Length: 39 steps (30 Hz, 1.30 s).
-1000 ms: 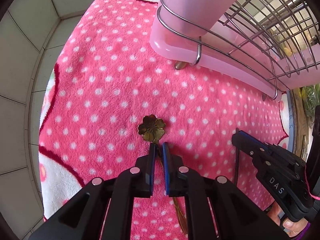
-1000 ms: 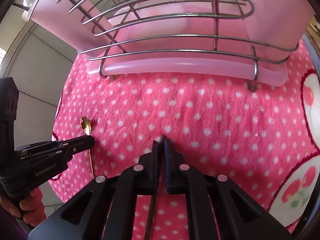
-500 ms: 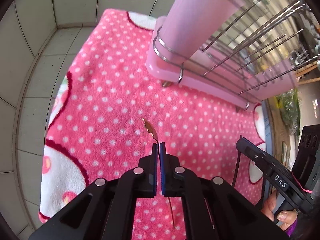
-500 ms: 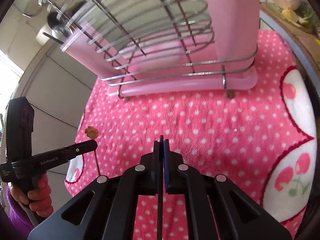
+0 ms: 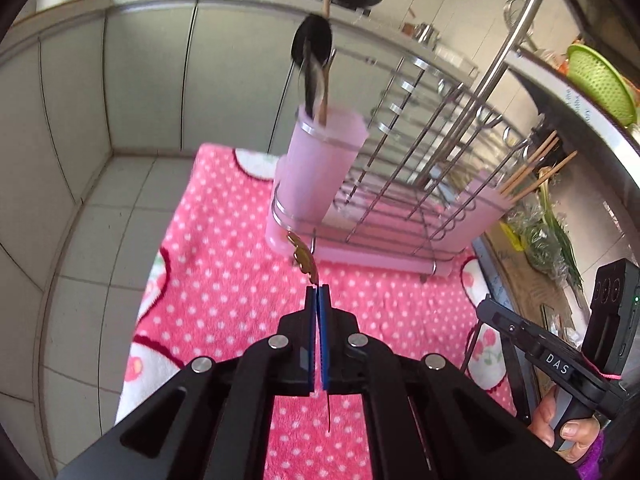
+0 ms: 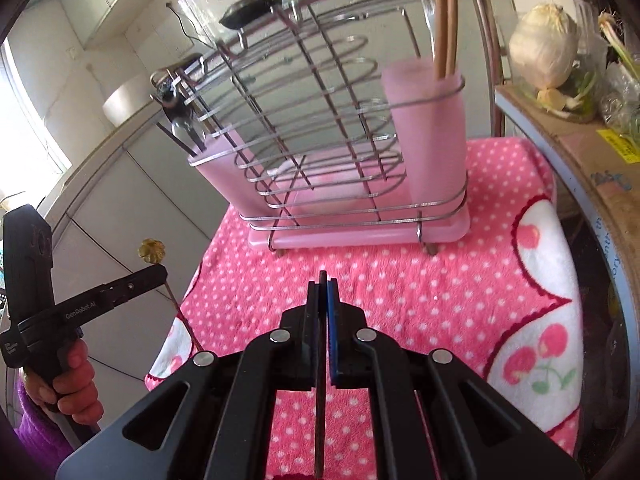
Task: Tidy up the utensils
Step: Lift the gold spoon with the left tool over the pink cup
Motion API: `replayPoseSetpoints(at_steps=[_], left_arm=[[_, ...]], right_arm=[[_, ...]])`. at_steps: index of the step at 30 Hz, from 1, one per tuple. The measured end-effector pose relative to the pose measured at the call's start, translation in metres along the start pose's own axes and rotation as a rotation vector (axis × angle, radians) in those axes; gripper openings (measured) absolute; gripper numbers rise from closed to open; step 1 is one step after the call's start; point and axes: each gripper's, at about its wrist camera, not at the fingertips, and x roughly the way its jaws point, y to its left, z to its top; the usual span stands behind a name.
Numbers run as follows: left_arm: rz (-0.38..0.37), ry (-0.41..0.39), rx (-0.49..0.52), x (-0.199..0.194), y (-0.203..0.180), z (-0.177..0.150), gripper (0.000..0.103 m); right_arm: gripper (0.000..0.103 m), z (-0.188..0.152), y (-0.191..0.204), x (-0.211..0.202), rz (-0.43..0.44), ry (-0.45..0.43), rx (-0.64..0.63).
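Lower end of the thin dark rod [image 6: 320, 420] cut off by the frame's bottom edge, gold flower-headed pick's [image 5: 304, 258] stem partly hidden between blue pads, utensil heads in the pink plastic cup [image 5: 320, 168] blurred.

1. The wire rack [image 6: 320, 128] stands on the towel [image 6: 400, 292].
2. 1 cup [image 6: 424, 136] in the rack's right end holds chopsticks [image 6: 444, 16].
3. 1 cup [image 5: 320, 168] in the rack's left end holds utensils [image 5: 314, 64].
4. Vegetables [image 6: 544, 48] lie right of the rack.
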Motion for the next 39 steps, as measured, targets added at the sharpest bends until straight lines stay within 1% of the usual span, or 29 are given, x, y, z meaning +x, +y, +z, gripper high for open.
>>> replayPoseSetpoints(at_steps=[5, 10, 19, 25, 28, 32, 39], left_arm=[[0.002, -0.081, 0.016, -0.023, -0.006, 0.007, 0.001], [0.007, -0.145, 0.019, -0.04, -0.009, 0.016, 0.001], [-0.004, -0.246, 0.01, -0.068, -0.012, 0.045, 0.001], [-0.013, -0.323, 0.024, -0.083, -0.021, 0.07, 0.001], [-0.007, -0.369, 0.035, -0.089, -0.027, 0.083, 0.001], [-0.005, -0.408, 0.04, -0.092, -0.032, 0.099, 0.001], [0.01, -0.472, 0.041, -0.092, -0.037, 0.122, 0.001]], right_arm=[[0.004, 0.006, 0.003, -0.022, -0.007, -0.067, -0.015], [0.004, 0.018, 0.006, -0.048, -0.019, -0.159, -0.029], [0.004, 0.057, 0.016, -0.095, -0.046, -0.336, -0.093], [0.004, 0.091, 0.023, -0.122, -0.075, -0.474, -0.142], [0.004, 0.106, 0.023, -0.128, -0.084, -0.537, -0.159], [0.004, 0.124, 0.024, -0.132, -0.089, -0.604, -0.169], [0.004, 0.144, 0.025, -0.129, -0.132, -0.678, -0.207]])
